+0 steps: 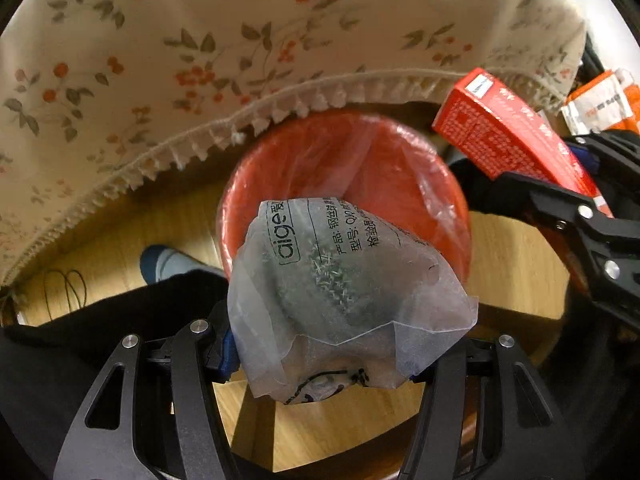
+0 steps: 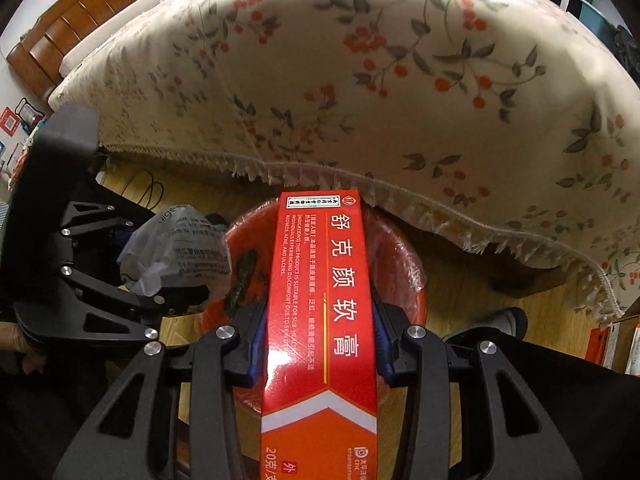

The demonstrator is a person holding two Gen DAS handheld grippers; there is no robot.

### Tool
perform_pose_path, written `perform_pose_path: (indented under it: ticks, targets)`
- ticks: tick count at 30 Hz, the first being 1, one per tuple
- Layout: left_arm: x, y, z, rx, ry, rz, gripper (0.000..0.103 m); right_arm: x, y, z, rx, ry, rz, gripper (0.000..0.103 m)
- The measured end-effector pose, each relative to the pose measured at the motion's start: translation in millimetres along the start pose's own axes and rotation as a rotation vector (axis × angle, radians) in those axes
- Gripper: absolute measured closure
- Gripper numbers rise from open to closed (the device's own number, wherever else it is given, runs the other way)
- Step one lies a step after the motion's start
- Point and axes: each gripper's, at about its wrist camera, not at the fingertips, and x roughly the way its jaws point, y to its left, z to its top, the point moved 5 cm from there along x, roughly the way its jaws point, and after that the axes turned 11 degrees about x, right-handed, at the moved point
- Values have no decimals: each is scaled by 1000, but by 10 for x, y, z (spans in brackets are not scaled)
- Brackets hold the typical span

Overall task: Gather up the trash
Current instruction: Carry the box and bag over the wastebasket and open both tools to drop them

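Note:
My left gripper is shut on a clear plastic bag with a steel scourer inside, held just above the near rim of a red trash bin lined with clear plastic. My right gripper is shut on a long red ointment box, held over the same bin. The red box and right gripper also show at the right of the left wrist view. The bag and left gripper show at the left of the right wrist view.
A table with a floral cloth and fringed edge overhangs the far side of the bin. The floor is wood. The person's dark trouser legs and a foot in a blue and grey sock stand near the bin. Orange boxes lie at the right.

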Motion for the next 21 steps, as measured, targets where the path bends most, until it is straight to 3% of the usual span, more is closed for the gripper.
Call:
perform_pose_path:
  ticks: [7, 17, 21]
  targets:
    - [85, 19, 8, -20, 20, -20, 45, 84, -22, -28, 10, 34, -2, 62]
    - [148, 14, 33, -12, 37, -28, 31, 109, 7, -38, 6, 54, -4, 62]
    - [152, 20, 30, -18, 41, -32, 30, 144, -1, -47, 9, 63, -4, 62]
